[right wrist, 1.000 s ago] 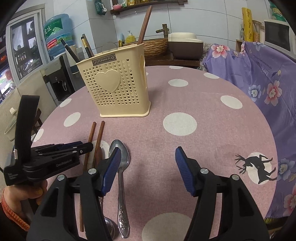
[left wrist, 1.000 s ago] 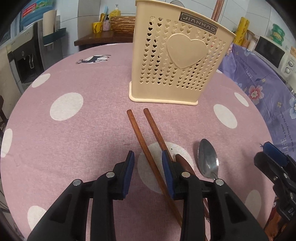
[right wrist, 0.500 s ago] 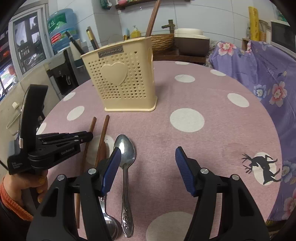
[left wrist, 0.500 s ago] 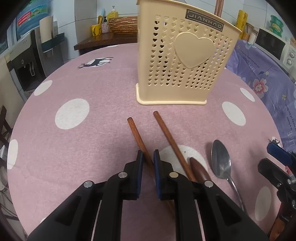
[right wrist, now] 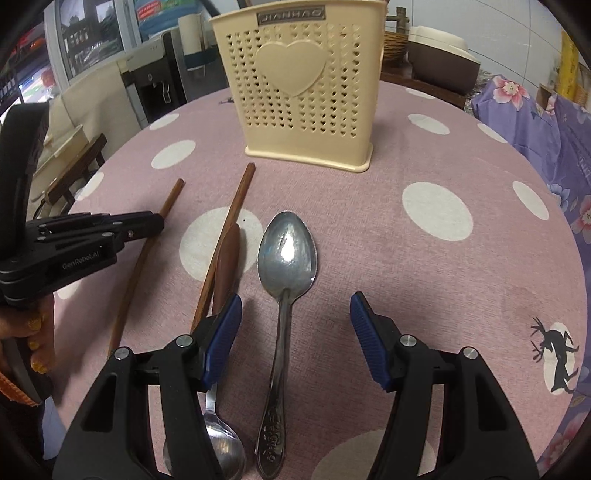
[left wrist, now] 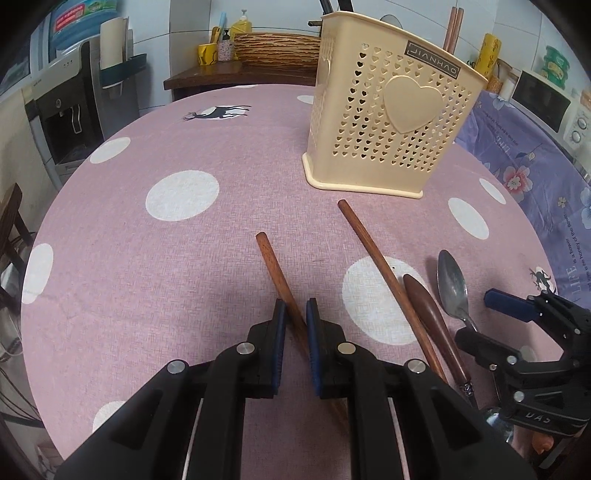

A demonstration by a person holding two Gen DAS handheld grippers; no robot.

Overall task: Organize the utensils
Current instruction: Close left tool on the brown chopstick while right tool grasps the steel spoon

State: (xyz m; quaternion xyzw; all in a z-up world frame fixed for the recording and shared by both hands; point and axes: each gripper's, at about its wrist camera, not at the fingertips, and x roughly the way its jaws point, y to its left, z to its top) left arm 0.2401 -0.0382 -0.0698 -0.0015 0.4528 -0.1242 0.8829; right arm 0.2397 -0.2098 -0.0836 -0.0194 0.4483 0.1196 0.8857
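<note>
A cream heart-pierced utensil holder [left wrist: 391,122] [right wrist: 299,92] stands on the pink dotted tablecloth [left wrist: 184,258]. My left gripper [left wrist: 295,310] [right wrist: 157,225] is shut on the left wooden chopstick [left wrist: 273,266] [right wrist: 136,273]. A second chopstick [left wrist: 380,269] [right wrist: 236,206], a wooden-handled spoon [left wrist: 424,302] [right wrist: 229,254] and a metal spoon [left wrist: 452,284] [right wrist: 288,251] lie side by side to its right. My right gripper [right wrist: 293,306] [left wrist: 484,321] stands open, low over the metal spoon, whose handle runs between the jaws untouched.
Two chopsticks [left wrist: 452,29] stand in the holder. A purple flowered cloth [right wrist: 546,122] covers something at the right. A water dispenser [left wrist: 70,110] and a chair [right wrist: 74,166] stand left of the table. A side table with a basket [left wrist: 273,44] is behind.
The left jaws shut on the left chopstick and moved it slightly left. The right gripper came down and rolled, and the metal spoon now lies between its open jaws.
</note>
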